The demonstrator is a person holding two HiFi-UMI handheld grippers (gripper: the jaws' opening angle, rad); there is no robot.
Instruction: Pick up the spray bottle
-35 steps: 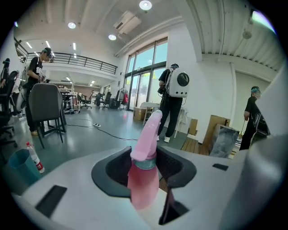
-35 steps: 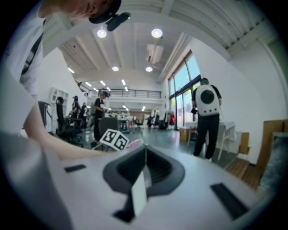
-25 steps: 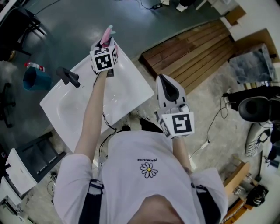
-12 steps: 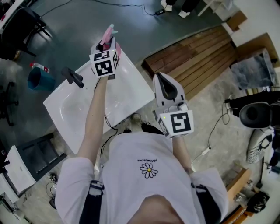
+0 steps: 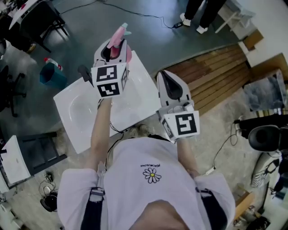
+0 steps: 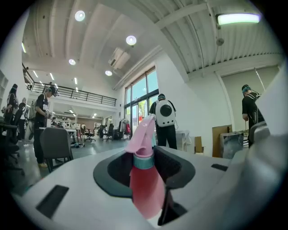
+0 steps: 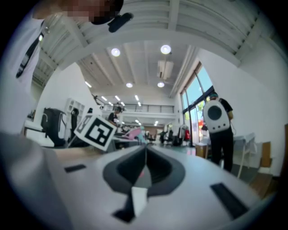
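The pink spray bottle [image 5: 118, 37] with a teal collar and pink trigger head stands upright between the jaws of my left gripper [image 5: 114, 48], which is shut on its body. It is held in the air above the white basin [image 5: 74, 114]. In the left gripper view the spray bottle [image 6: 146, 186] fills the gap between the jaws, nozzle on top. My right gripper [image 5: 164, 77] hovers to the right of the basin, jaws closed with nothing in them. In the right gripper view that gripper [image 7: 145, 152] is shut, and the spray bottle [image 7: 133, 132] shows far off at the left.
A black faucet [image 5: 84, 73] stands on the basin's far left rim. A blue bucket [image 5: 48, 74] sits on the floor to the left, a wooden pallet [image 5: 216, 74] to the right. A person's legs [image 5: 200, 13] stand at the top. A black chair [image 5: 33, 22] is at the upper left.
My left gripper has risen with the spray bottle, up from the basin's far edge and closer to the head camera. The right gripper has risen a little, still shut.
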